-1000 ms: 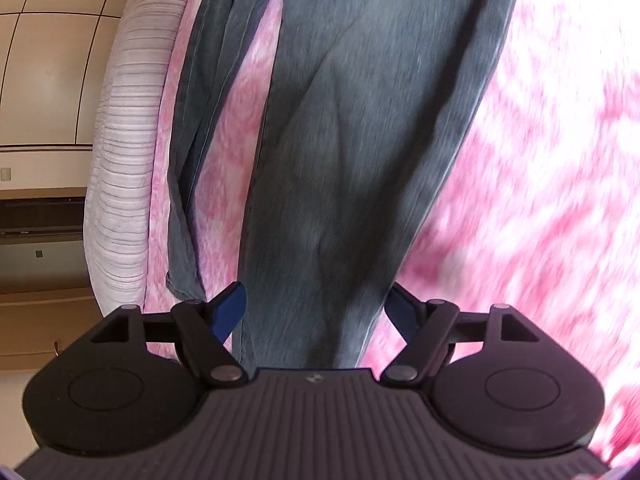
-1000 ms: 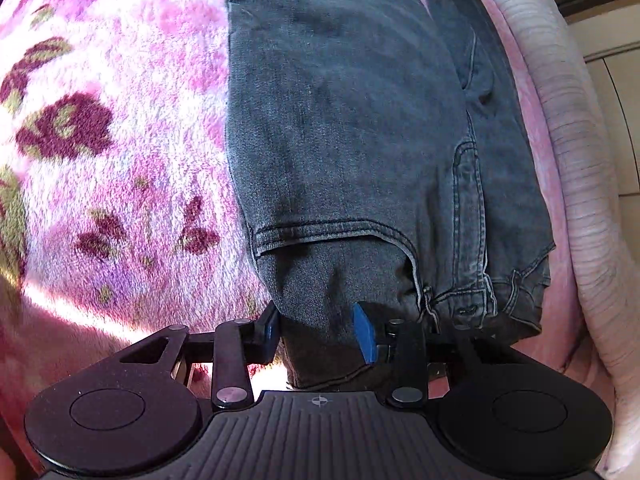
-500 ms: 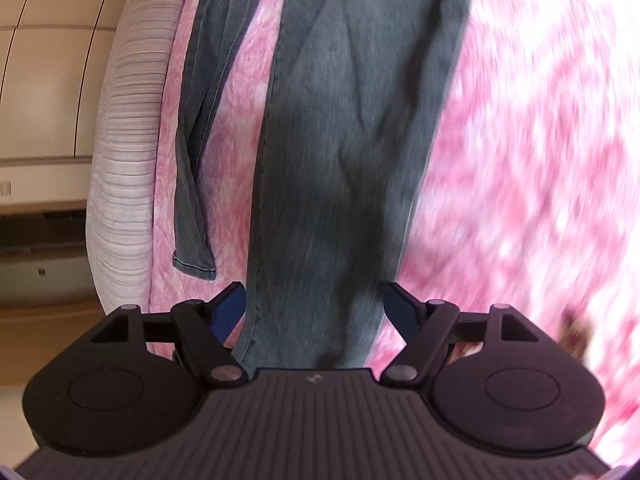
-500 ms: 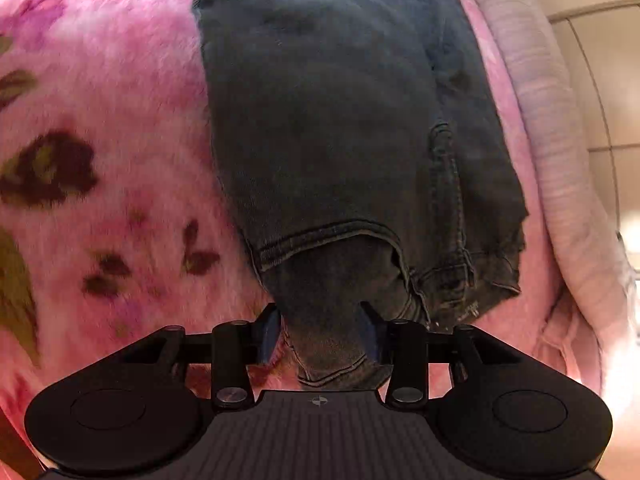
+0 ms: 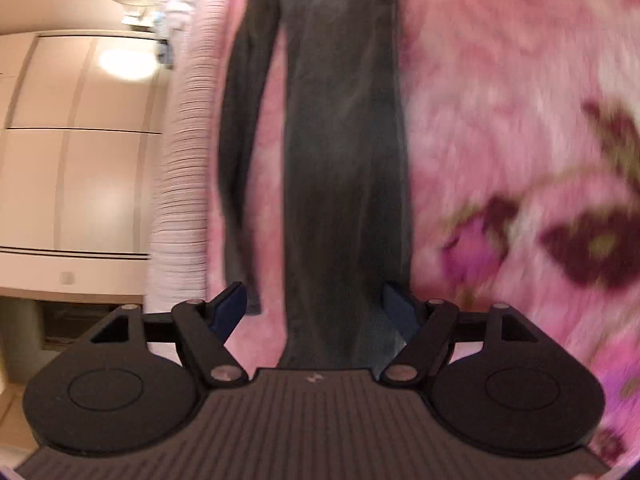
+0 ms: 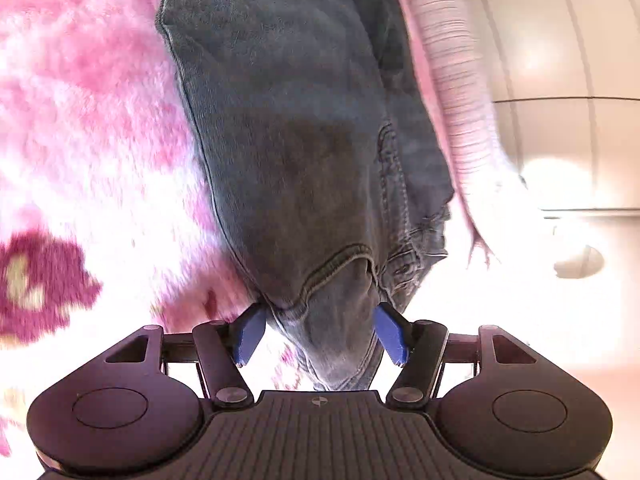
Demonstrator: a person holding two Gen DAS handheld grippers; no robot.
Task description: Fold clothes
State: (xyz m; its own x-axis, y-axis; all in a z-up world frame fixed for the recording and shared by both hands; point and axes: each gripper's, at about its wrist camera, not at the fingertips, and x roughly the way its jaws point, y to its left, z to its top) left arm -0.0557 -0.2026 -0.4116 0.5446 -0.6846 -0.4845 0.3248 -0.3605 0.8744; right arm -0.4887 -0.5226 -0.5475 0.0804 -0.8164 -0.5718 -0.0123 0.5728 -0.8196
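Right up close, the left hand-held gripper [image 5: 314,310] has its blue pads [image 5: 230,308] spread wide, and the end of a trouser leg [image 5: 344,208] passes between them with pink showing on the left side, so nothing is clamped there. Over on the right wrist view, the right hand-held gripper [image 6: 322,330] has just been opening its jaws; the waistband end [image 6: 332,320] of the dark grey jeans [image 6: 288,112] sits between its blue pads [image 6: 250,332] with daylight on both sides, so the grip is released. The denim bunches into a point at that end, a stitched pocket edge curving just above it.

Further out, the jeans lie stretched along a fluffy pink floral blanket [image 5: 500,100] on the bed. From the left view one leg runs straight away from the gripper, and a second, narrower strip of denim [image 5: 240,140] lies beside it to the left, apart from it, with blanket showing between. From the right view the seat and a side seam with rivets spread flat. Beyond the blanket's edge comes a pale ribbed bed cover [image 5: 184,184], then cream cupboard doors [image 5: 80,140], all a bit blurred.
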